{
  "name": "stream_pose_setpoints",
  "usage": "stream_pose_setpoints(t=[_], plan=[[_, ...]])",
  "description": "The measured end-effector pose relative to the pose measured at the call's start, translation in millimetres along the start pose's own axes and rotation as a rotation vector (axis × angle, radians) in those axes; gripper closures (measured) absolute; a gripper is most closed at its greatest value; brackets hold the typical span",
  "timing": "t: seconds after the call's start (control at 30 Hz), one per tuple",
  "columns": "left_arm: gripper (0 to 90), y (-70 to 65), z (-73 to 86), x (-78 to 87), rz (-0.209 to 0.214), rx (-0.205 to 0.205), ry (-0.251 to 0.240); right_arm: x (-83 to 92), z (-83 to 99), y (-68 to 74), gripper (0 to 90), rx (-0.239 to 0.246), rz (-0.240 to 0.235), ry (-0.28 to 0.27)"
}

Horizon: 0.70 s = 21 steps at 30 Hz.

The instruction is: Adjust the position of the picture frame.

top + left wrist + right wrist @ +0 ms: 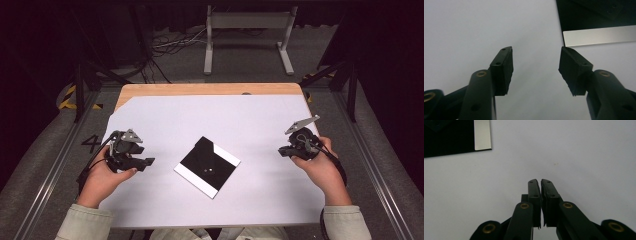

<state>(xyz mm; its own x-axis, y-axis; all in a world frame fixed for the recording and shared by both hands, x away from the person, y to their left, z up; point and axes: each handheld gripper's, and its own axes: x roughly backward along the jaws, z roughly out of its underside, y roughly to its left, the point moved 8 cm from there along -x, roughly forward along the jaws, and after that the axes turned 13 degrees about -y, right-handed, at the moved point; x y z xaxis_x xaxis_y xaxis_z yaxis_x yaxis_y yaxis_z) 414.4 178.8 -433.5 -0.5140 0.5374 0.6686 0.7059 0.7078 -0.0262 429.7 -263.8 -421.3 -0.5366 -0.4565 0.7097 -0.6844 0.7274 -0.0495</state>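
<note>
i see white sheet [250,115] on wood table [200,89] mid-frame | black square [207,166] centre | left gripper [145,162] jaws apart, empty | right gripper [282,151] jaws closed, empty | dark floor, cables [170,42] up top

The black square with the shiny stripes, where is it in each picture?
High view: the black square lies flat in the middle of the white sheet, between the two grippers.
Left gripper view: it sits in the top right corner, past the open jaws.
Right gripper view: it sits in the top left corner, past the shut jaws.
Shared landmark: its silver stripe beside the black.
</note>
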Motion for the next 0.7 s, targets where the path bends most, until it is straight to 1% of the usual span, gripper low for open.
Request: stream_pose_setpoints(t=[0.07, 0.13, 0.23, 0.3, 0.33, 0.37, 0.43, 0.5, 0.53, 0.57, 0.6, 0.7], plan=[[50.7, -1.5, -0.7, -0.2, 0.019, 0.012, 0.004, -0.1, -0.9, 0.5, 87.8, 0.001, -0.003, -0.008], [53.8, -2.4, -2.4, -0.2, 0.027, 0.013, -0.005, 0.2, -1.7, 1.0, 88.7, 0.0, -0.003, -0.015], [59.9, -5.1, -5.2, -0.8, 0.038, 0.025, -0.021, 0.3, -3.8, 1.2, 90.0, 0.005, 0.0, -0.033], [64.6, -6.1, -6.2, -1.0, 0.039, 0.025, -0.023, 0.0, -4.5, 1.3, 90.0, 0.007, 0.001, -0.038], [64.6, -7.3, -6.9, -1.5, 0.038, 0.025, -0.024, -0.6, -5.3, 2.3, 90.0, 0.007, -0.001, -0.042], [66.8, -8.5, -7.5, -1.9, 0.039, 0.02, -0.023, -1.5, -5.9, 3.3, 90.0, 0.008, -0.003, -0.043], [71.4, -11.1, -8.0, -3.2, 0.037, 0.015, -0.021, -4.0, -7.3, 6.1, 90.0, 0.013, -0.014, -0.049], [73.5, -14.7, -7.9, -4.8, 0.048, 0.02, -0.023, -6.2, -10.3, 9.8, 90.0, 0.01, -0.033, -0.056], [74.1, -16.6, -7.9, -5.5, 0.06, 0.019, -0.023, -7.7, -12.1, 11.9, 90.0, 0.011, -0.044, -0.062], [74.6, -16.6, -7.9, -5.5, 0.06, 0.019, -0.023, -7.7, -12.1, 11.9, 90.0, 0.011, -0.044, -0.062], [74.6, -19.1, -7.8, -6.5, 0.071, 0.022, -0.022, -10.1, -14.2, 13.9, 90.0, 0.016, -0.047, -0.066], [76.5, -23.6, -7.1, -8.9, 0.085, 0.014, -0.015, -19.8, -18.2, 19.6, 90.0, 0.035, -0.066, -0.063]])
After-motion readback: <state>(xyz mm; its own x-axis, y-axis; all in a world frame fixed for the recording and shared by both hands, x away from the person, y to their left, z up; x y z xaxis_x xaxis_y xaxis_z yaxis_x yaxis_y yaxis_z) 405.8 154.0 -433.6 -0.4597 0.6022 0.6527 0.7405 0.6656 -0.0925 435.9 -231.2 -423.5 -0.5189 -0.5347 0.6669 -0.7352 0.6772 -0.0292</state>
